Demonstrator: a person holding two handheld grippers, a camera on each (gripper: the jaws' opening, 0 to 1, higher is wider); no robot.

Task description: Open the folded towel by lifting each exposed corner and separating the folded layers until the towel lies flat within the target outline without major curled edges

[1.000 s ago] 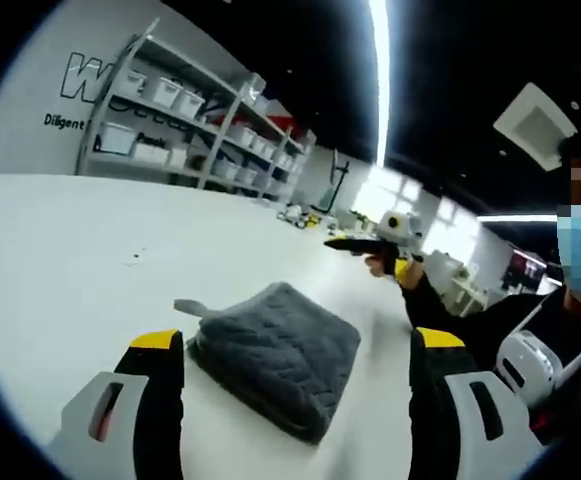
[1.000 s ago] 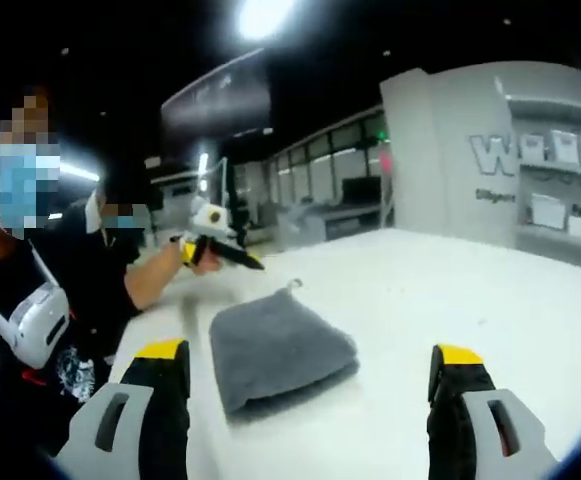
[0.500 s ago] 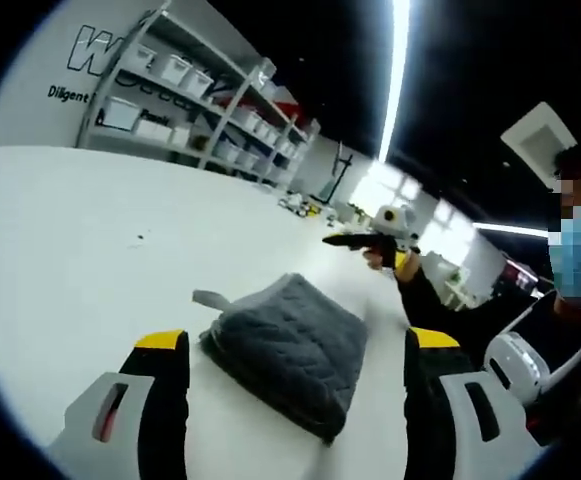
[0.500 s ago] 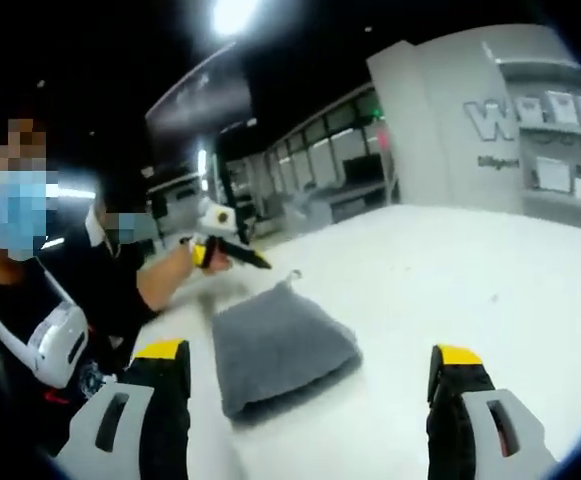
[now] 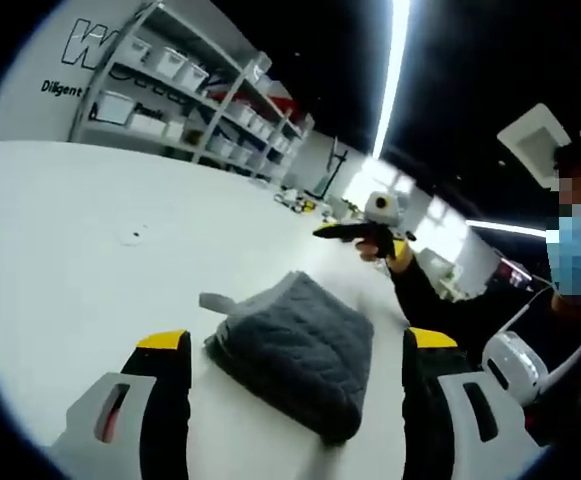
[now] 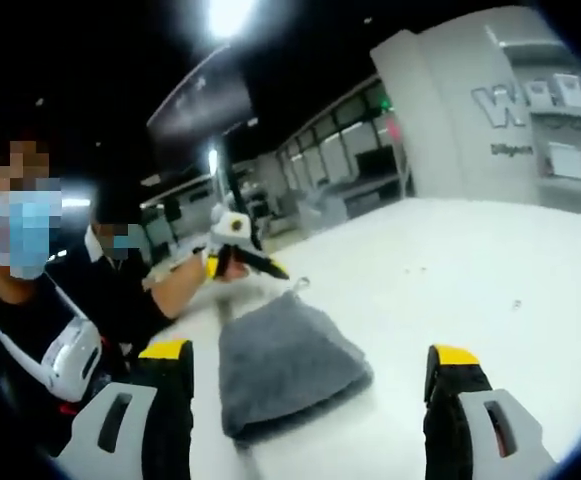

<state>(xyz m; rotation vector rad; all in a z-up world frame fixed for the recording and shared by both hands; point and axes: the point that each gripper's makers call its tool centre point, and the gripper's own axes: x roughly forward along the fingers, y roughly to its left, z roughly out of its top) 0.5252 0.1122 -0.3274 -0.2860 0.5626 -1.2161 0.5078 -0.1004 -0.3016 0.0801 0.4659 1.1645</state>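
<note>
- Left gripper view shows the left gripper [image 5: 288, 380] held above the white table [image 5: 60, 230]; its two yellow-tipped jaws stand wide apart and grasp nothing.
- Between these jaws, a little further on, the grey towel [image 5: 295, 340] lies folded on the table, with a small loop tag sticking out at its far left corner.
- Beyond the towel, a person's hand [image 5: 378, 247] holds the right gripper [image 5: 322, 232] in the air, well apart from the cloth.
- Behind the table stand shelves [image 5: 185, 90] with white boxes.
- Right gripper view shows the right gripper [image 6: 305, 390] with its jaws also released and wide apart.
- The towel [image 6: 285, 360] lies folded between them on the table [image 6: 470, 270], nearer the left jaw.
- The left gripper [image 6: 278, 270] hovers just behind the towel, in a hand [image 6: 225, 265].
</note>
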